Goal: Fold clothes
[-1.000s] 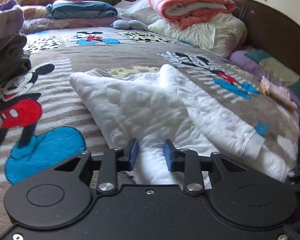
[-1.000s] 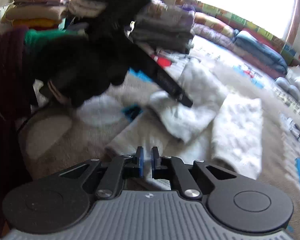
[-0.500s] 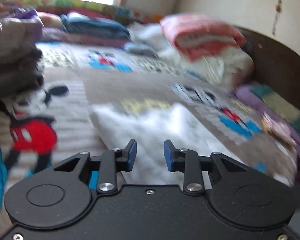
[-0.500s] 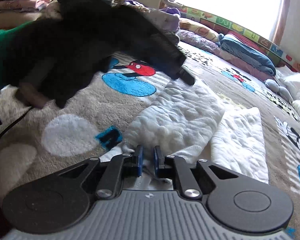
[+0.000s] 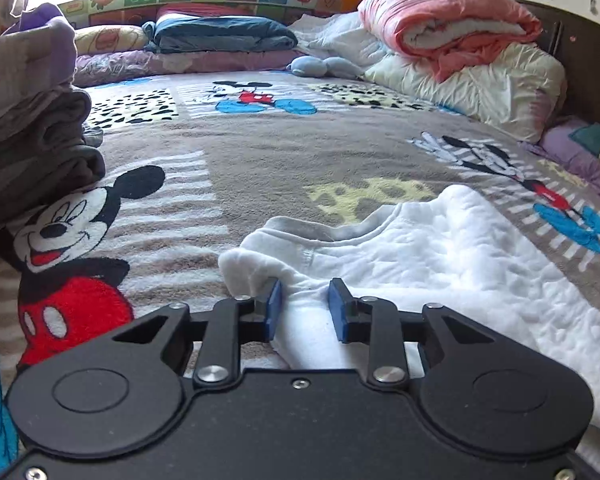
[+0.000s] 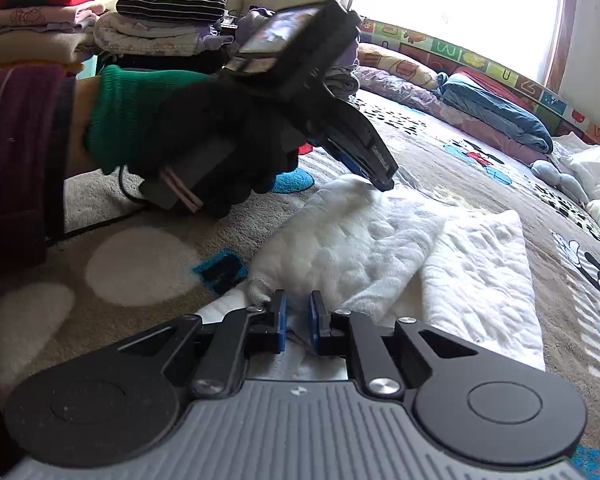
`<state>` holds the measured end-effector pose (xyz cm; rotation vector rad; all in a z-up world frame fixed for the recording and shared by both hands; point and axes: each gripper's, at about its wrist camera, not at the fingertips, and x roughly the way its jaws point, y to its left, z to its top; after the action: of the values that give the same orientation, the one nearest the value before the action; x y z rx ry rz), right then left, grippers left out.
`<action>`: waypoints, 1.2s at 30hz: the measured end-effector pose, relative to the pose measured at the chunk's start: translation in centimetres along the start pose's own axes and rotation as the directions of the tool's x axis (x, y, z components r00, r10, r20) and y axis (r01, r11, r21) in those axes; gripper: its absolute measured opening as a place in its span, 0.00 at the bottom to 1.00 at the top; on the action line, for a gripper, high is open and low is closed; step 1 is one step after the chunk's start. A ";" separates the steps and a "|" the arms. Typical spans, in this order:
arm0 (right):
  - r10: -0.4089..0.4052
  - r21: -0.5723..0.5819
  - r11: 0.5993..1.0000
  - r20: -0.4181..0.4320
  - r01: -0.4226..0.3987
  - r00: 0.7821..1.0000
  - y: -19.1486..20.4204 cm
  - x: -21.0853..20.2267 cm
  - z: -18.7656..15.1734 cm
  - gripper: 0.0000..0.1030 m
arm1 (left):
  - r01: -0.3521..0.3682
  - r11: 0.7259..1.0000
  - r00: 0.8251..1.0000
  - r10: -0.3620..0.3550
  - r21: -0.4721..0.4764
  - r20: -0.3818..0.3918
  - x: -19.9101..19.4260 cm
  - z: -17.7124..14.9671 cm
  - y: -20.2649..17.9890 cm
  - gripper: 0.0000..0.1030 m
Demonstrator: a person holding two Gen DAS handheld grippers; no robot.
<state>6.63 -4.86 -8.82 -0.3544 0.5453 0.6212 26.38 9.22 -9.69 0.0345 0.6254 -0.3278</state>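
While the white garment point(image 5: 440, 272) lies partly folded on the cartoon-print blanket point(image 5: 260, 152), each gripper sits at one of its near edges, which reads as the setup for lifting both ends together and carrying them over in the next fold. Closest to the left gripper point(image 5: 305, 310), a ridge of the white fabric beside the collar runs up between the blue pads; the jaws stand at a moderate gap around it and the pads do not visibly press, so this looks like an approach to the shoulder, not a grip. Just beyond its fingers the neckline opens, and the body of the garment spreads away to the right.

At the right gripper point(image 6: 298, 322) the jaws are narrow with a small gap, and white cloth at the hem end lies between and under them; whether the pads pinch it I cannot tell. Ahead of it the folded-over flap rests on the flat lower layer, and at the flap's far end a gloved hand point(image 6: 220, 152) brings the other tool down onto the fabric.

Farther off to the left, stacks of folded clothes point(image 6: 60, 36) stand clear of the work area, likely the finished pile. Beyond, rolled bedding point(image 5: 448, 28) lines the headboard side.
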 end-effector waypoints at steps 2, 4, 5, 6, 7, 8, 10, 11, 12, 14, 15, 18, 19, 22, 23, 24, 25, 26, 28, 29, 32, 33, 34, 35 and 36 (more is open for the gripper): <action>0.003 0.007 1.000 0.003 -0.003 1.000 -0.1 0.0 -0.1 0.13 | -0.021 1.000 1.000 0.021 0.011 0.002 0.5 -0.1 -0.2 0.28; 0.003 0.011 1.000 0.004 -0.003 1.000 -0.1 0.0 -0.1 0.13 | -0.031 0.999 1.000 0.031 0.018 0.004 0.7 0.0 -0.3 0.28; 0.003 0.015 1.000 0.003 -0.003 1.000 -0.1 0.0 -0.1 0.13 | -0.031 0.999 1.000 0.031 0.014 0.005 0.7 -0.1 -0.2 0.28; 0.002 0.017 1.000 0.003 -0.002 1.000 -0.1 0.0 -0.1 0.13 | -0.030 0.999 1.000 0.030 0.010 0.008 0.5 0.0 -0.2 0.28; 0.002 0.020 1.000 0.003 -0.002 1.000 -0.1 0.0 -0.1 0.13 | -0.030 1.000 1.000 0.030 0.003 0.011 0.1 0.1 -0.2 0.28; 0.002 0.023 1.000 0.004 -0.002 1.000 -0.1 -0.1 -0.1 0.13 | -0.029 1.000 0.999 0.029 -0.010 0.014 -0.4 0.3 -0.1 0.28; 0.004 0.014 1.000 -0.003 -0.004 1.000 -0.1 0.0 0.0 0.13 | -0.033 0.999 0.999 0.033 -0.018 0.039 -2.1 0.9 -0.3 0.27; 0.005 0.013 1.000 -0.007 -0.005 1.000 -0.2 0.0 0.1 0.13 | -0.039 0.999 0.998 0.039 -0.006 0.054 -2.9 1.1 -0.5 0.27; 0.005 0.014 1.000 -0.009 -0.005 1.000 -0.2 0.0 0.1 0.13 | -0.044 0.999 0.997 0.043 0.009 0.066 -3.7 1.3 -0.7 0.27; 0.003 0.016 1.000 -0.009 -0.003 1.000 -0.1 0.0 0.2 0.13 | -0.004 1.000 0.996 0.002 0.022 0.084 -5.1 1.4 -1.0 0.27; 0.002 0.017 1.000 -0.008 -0.002 1.000 -0.1 0.0 0.1 0.13 | 0.033 0.999 0.995 -0.036 0.027 0.088 -5.6 1.3 -1.1 0.27; 0.003 0.024 1.000 -0.005 -0.003 1.000 -0.1 0.0 0.1 0.13 | 0.137 0.988 0.987 -0.143 0.072 0.079 -5.9 1.0 -2.1 0.27; 0.004 0.026 1.000 -0.005 -0.004 1.000 -0.1 0.0 0.1 0.13 | 0.153 0.984 0.985 -0.159 0.091 0.065 -5.4 0.7 -2.6 0.27; 0.003 0.026 1.000 0.002 -0.003 1.000 -0.1 0.0 -0.1 0.14 | 0.154 0.979 0.987 -0.158 0.134 0.018 -3.4 0.0 -3.9 0.27; 0.002 0.024 1.000 0.006 -0.002 1.000 -0.1 0.0 -0.2 0.14 | 0.143 0.979 0.989 -0.145 0.147 0.001 -2.7 -0.3 -4.2 0.27; 0.001 0.022 1.000 0.011 -0.001 1.000 0.0 0.0 -0.3 0.14 | 0.133 0.978 0.991 -0.132 0.161 -0.015 -2.0 -0.5 -4.6 0.27; -0.001 0.020 1.000 0.016 0.000 1.000 0.0 -0.1 -0.5 0.14 | 0.115 0.976 0.993 -0.112 0.187 -0.023 -1.5 -0.7 -5.0 0.28; 0.002 0.023 1.000 0.021 -0.002 1.000 -0.1 -0.1 -0.6 0.14 | 0.094 0.973 0.996 -0.091 0.212 -0.026 -1.2 -0.8 -5.3 0.28; 0.006 0.029 1.000 0.031 -0.007 1.000 -0.2 -0.1 -0.8 0.15 | 0.065 0.969 0.998 -0.061 0.238 -0.023 -0.8 -1.0 -5.8 0.29; 0.008 0.031 0.999 0.036 -0.009 0.999 -0.3 -0.1 -0.9 0.15 | 0.059 0.971 0.998 -0.057 0.232 -0.014 -0.5 -1.3 -5.6 0.29; 0.020 0.044 0.999 0.046 -0.022 0.999 -0.7 0.0 -1.1 0.15 | 0.073 0.979 0.997 -0.073 0.192 -0.006 -0.3 -1.6 -4.6 0.30; 0.020 0.044 0.999 0.047 -0.022 0.999 -0.7 -0.1 -1.1 0.15 | 0.075 0.979 0.997 -0.076 0.187 -0.001 -0.4 -1.7 -4.5 0.30; 0.020 0.043 0.999 0.048 -0.022 0.999 -0.6 -0.2 -1.1 0.15 | 0.078 0.980 0.997 -0.079 0.182 0.002 -0.5 -1.7 -4.4 0.30; 0.019 0.042 0.999 0.050 -0.021 0.999 -0.6 -0.3 -1.2 0.15 | 0.087 0.982 0.996 -0.088 0.166 0.001 -0.8 -1.6 -4.3 0.29; 0.018 0.040 0.999 0.052 -0.020 0.998 -0.6 -0.3 -1.2 0.15 | 0.108 0.985 0.994 -0.109 0.131 -0.001 -1.3 -1.3 -3.9 0.29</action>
<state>6.30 -6.01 -9.53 -0.2942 0.5120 0.6351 23.45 6.10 -9.71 0.1257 0.6000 -0.4742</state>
